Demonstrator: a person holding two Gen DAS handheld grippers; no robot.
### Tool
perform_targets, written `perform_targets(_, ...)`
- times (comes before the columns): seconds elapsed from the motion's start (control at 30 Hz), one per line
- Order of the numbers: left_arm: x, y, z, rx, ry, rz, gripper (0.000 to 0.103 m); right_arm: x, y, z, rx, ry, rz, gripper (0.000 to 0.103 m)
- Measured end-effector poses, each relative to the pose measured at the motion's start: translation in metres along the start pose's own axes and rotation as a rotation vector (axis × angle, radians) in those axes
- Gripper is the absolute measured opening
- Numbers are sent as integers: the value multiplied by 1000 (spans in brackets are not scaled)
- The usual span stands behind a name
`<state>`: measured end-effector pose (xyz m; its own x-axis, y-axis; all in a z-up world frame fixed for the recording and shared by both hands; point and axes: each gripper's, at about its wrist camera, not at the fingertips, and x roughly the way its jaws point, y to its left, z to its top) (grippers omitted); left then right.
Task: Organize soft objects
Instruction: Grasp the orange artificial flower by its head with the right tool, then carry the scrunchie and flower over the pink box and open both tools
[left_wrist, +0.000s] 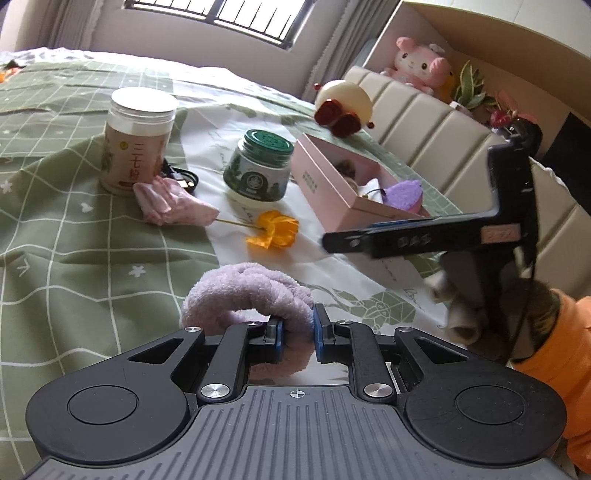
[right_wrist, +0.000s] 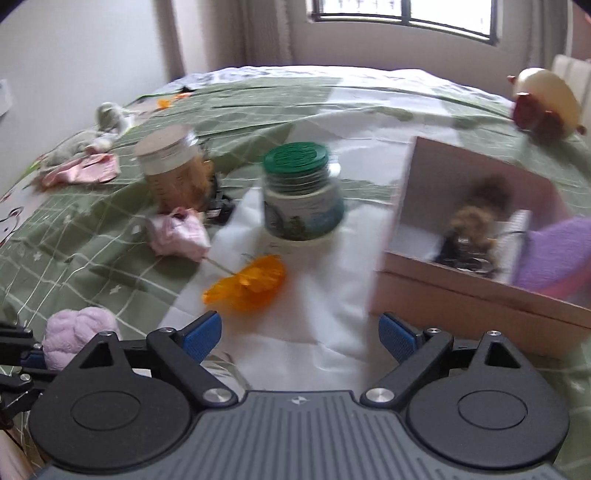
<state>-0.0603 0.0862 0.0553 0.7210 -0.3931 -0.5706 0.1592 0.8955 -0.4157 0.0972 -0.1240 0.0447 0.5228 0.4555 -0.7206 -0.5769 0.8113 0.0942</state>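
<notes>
Left wrist view: my left claw (left_wrist: 297, 332) clamps the lilac scrunchie (left_wrist: 247, 295), bound for the pink box (left_wrist: 332, 188); my right claw (right_wrist: 300, 334) gapes empty.

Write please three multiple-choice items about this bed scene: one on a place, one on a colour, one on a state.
1. Where does the orange fabric flower lie?
A. Inside the pink cardboard box
B. On the bedspread, in front of the green-lidded glass jar
C. On the headboard shelf

2. What colour is the lid of the tall clear jar with the beige label?
A. White
B. Green
C. Red

3. What is the state of the left gripper?
A. Open and empty
B. Shut on the fluffy lilac scrunchie
C. Shut on the orange flower

Answers: 1 B, the flower rests below the green-lidded jar. 2 A, its cap is white. 3 B, the scrunchie sits pinched between the blue pads.
</notes>
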Motion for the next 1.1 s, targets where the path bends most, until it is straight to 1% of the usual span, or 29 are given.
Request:
perform_targets(0.07,2,3,0,-1,1,-7,18,15,7,2,-11,11,28,92)
perform_targets(0.2,7,6,-3,-3,16,-18,18,44,17,17,23,-27,8,92)
perform_targets(0.27,9,7,-5,-6,24,-21,18,58,20,26,24,-20,-3,86)
perform_targets(0.3,10,8,-6,-8,27,-22,18,65,22,30,18,-7,-1,77)
perform_targets(0.33,11,9,-6,-11,28,-21,18,70,25,31,2,10,-5,54)
perform_targets(0.4,10,9,-7,-15,29,-19,18,73,30,31,-35,45,-4,37)
perform_targets(0.43,10,9,-7,-15,30,-17,18,69,32,30,-44,43,-4,25)
perform_targets(0.5,10,7,-7,-11,32,-12,18,55,33,25,-47,49,9,16)
perform_targets(0.63,11,-3,-7,13,40,-9,18,6,27,10,-39,39,33,15)
perform_targets(0.7,14,-10,-6,30,47,-22,18,-22,22,0,-63,16,24,14)
perform_targets(0.8,19,-26,-5,63,65,-35,18,-58,10,-13,-61,6,14,14)
perform_targets(0.93,25,-53,-3,136,90,-74,18,-105,-17,-30,-58,-30,-44,14)
perform_targets(1.03,33,-71,4,163,98,-109,18,-135,-44,-37,1,-71,-85,14)
perform_targets(1.1,39,-81,14,179,93,-125,18,-154,-59,-36,35,-113,-110,14)
